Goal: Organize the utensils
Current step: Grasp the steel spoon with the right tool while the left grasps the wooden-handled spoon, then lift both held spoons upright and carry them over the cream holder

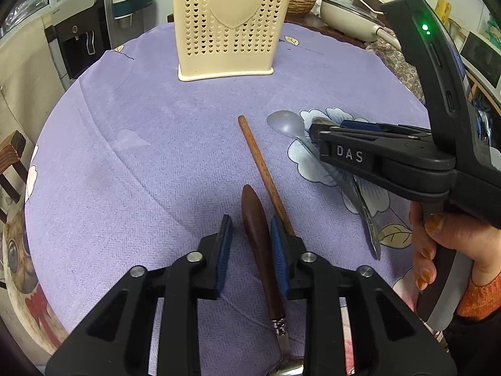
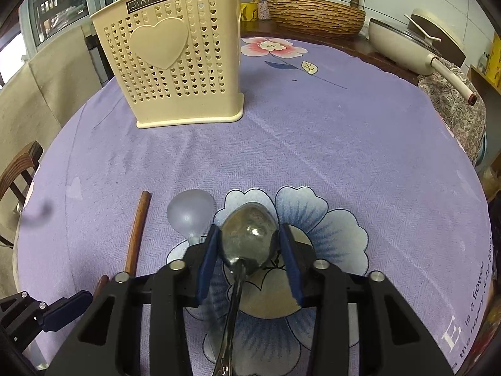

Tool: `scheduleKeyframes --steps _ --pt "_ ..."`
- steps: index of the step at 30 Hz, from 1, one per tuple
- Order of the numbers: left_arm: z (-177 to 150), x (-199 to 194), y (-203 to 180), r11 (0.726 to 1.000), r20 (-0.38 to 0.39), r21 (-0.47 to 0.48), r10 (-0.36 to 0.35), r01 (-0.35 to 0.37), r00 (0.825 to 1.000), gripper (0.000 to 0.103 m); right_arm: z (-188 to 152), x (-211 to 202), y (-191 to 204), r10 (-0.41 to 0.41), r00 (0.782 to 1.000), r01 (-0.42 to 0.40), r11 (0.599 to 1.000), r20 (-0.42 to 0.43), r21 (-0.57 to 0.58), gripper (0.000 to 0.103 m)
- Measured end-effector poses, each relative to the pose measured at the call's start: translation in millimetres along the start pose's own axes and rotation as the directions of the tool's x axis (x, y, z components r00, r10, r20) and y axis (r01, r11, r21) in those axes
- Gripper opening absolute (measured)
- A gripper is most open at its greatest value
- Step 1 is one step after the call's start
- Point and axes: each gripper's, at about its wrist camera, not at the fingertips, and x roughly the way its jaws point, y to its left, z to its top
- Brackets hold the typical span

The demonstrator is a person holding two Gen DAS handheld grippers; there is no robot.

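A: Where's the left tool (image 1: 251, 238)?
B: Low over the purple-clothed counter (image 1: 141, 156), spread wide around the dark wooden handle (image 1: 257, 235) of a utensil lying flat; the right pad looks close to the wood, the left one stands clear

A: And the right tool (image 2: 249, 250)?
B: Also released, its blue pads on either side of the metal spoon (image 2: 249, 235), whose bowl rests on the printed flower. A translucent plastic spoon (image 2: 191, 211) lies just beside it, then a wooden chopstick (image 2: 137, 235)

A: The holder?
B: The cream holder (image 2: 169, 59) stands upright at the far side, well apart
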Motion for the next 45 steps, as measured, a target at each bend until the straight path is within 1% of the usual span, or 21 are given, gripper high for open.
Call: scheduleKeyframes --steps 4,6,8,11,16,21,23,29,32,39,45 --pt "2.1 1.5 0.8 1.0 -0.005 -0.005 -0.008 0.008 1.0 0.02 -0.6 -0.1 -1.2 0.007 1.0 -0.007 1.0 0.006 0.005 0.037" --pt "2.4 2.1 0.8 1.0 -0.003 -0.003 -0.006 0.006 1.0 0.018 -0.3 -0.8 -5.7 0.037 0.999 -0.038 0.999 0.015 0.029 0.037" --pt "3.3 2.6 0.9 1.0 -0.005 -0.005 -0.008 0.008 1.0 0.018 0.8 -4.1 -8.9 0.051 0.998 -0.053 0.997 0.037 0.048 0.037" --pt "4.6 3.2 0.7 1.0 -0.005 -0.006 -0.009 0.009 1.0 0.018 2.9 -15.6 -9.7 0.075 0.993 -0.079 0.996 0.091 0.04 0.037" --pt "6.6 4.0 1.1 1.0 -0.008 -0.017 -0.02 0.02 1.0 0.017 1.0 -38.1 -8.1 0.093 0.98 -0.097 0.995 0.174 0.014 0.037" --pt "7.7 1.5 4.3 0.999 0.001 -0.026 -0.028 0.028 1.0 0.017 -2.7 -59.2 -12.7 0.12 0.966 -0.123 0.992 0.228 0.001 0.037" --pt "10.2 -3.1 6.1 0.999 0.016 -0.034 -0.034 0.035 0.999 0.017 -2.9 -66.8 -14.6 0.131 0.96 -0.134 0.991 0.246 -0.005 0.037" --pt "18.8 -25.3 12.8 0.998 0.075 -0.047 -0.041 0.045 0.996 0.017 -4.4 -100.6 -19.2 0.165 0.933 -0.163 0.986 0.321 -0.034 0.037" --pt "22.9 -35.7 15.5 0.998 0.099 -0.05 -0.043 0.048 0.994 0.016 -5.8 -108.8 -20.3 0.17 0.924 -0.166 0.985 0.341 -0.04 0.037" --pt "31.3 -53.7 19.2 0.998 0.14 -0.048 -0.037 0.045 0.989 0.016 -7.6 -112.0 -18.5 0.172 0.921 -0.17 0.985 0.349 -0.037 0.037" --pt "37.0 -65.6 22.5 0.997 0.167 -0.051 -0.04 0.05 0.985 0.016 -10.1 -115.4 -16.3 0.176 0.914 -0.171 0.984 0.367 -0.046 0.037"
